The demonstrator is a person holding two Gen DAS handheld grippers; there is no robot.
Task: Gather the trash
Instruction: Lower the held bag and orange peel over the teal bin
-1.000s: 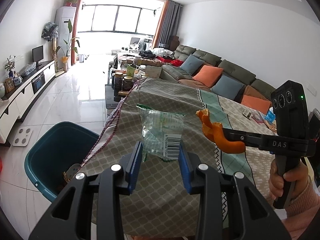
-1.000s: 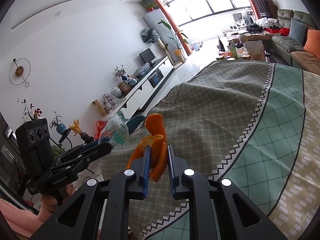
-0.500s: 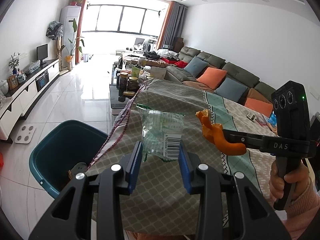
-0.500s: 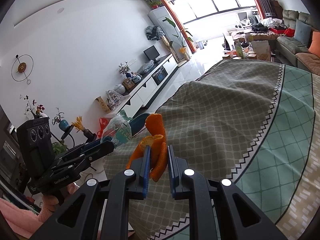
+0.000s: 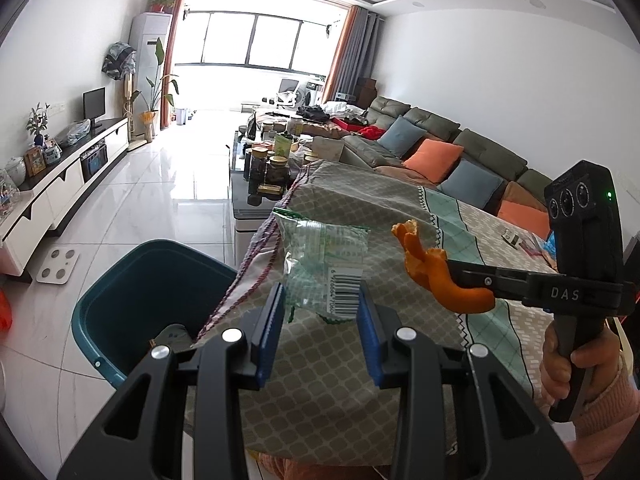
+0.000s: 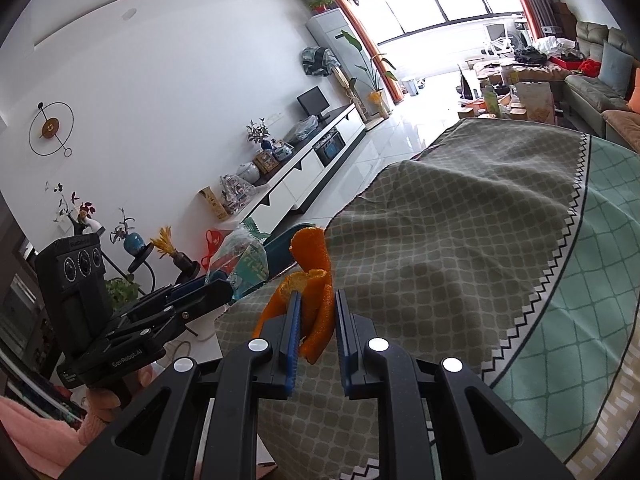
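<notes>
Trash in both hands: your left tool (image 5: 322, 308) grips a clear wrapper (image 5: 324, 258). Your right tool (image 6: 316, 320) pinches orange peel (image 6: 314, 276) above the cloth-covered surface (image 6: 460, 216).

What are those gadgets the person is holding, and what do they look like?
Each is a black handheld left gripper or right gripper: two black fingers with blue pads and silver screws, a boxy three-lens block on top with a green light, "DAS" lettering, pistol handle. Pink fuzzy sleeve.

Ahead of and beneath your jaws, a surface (image 5: 360, 360) is lying under a patterned cloth (image 6: 460, 220). Past your right jaws, small items (image 5: 520, 240) are resting on its far end. Left of your left jaws, the floor (image 5: 160, 200) is carrying a teal bin (image 5: 132, 280).
</notes>
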